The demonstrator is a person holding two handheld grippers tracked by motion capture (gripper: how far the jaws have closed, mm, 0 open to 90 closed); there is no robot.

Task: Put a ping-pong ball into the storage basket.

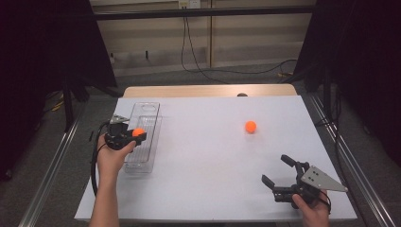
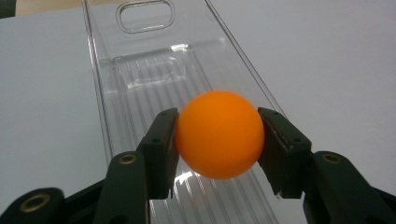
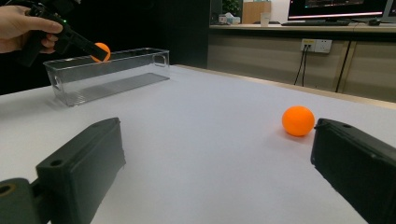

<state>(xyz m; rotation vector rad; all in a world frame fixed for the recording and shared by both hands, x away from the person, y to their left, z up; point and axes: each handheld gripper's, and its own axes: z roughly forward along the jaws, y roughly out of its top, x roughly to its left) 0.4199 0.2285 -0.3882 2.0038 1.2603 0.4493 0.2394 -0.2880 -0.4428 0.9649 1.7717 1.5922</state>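
High view: left gripper point(image 1: 134, 135) at 9 o'clock of the table point(image 1: 208, 189), pinching one orange ball point(image 1: 137, 132) over the clear tray point(image 1: 146, 109); held above the trough, probably for dropping in. Second orange ball point(image 1: 250, 126) loose on the white top toward 2 o'clock, well apart from the tray. Right gripper point(image 1: 280, 172) at 5 o'clock, spread wide, holding nothing, aimed roughly at the loose ball; likely staged for the next pick. Counted: two balls, one tray, two grippers. Left gripper view: jaws pressed on either side of the held ball point(image 2: 219, 134), ribbed tray floor point(image 2: 154, 79) directly beneath, no ball seen inside it; handle cutout at 12 o'clock. Right gripper view: both black jaws wide apart at the bottom, nothing between them; loose ball point(image 3: 298, 121) ahead at 2 o'clock, resting on the table, near the right-hand jaw but apart from it. Tray point(image 3: 107, 74) at 10 o'clock with the other gripper's ball point(image 3: 102, 51) held just above its rim.
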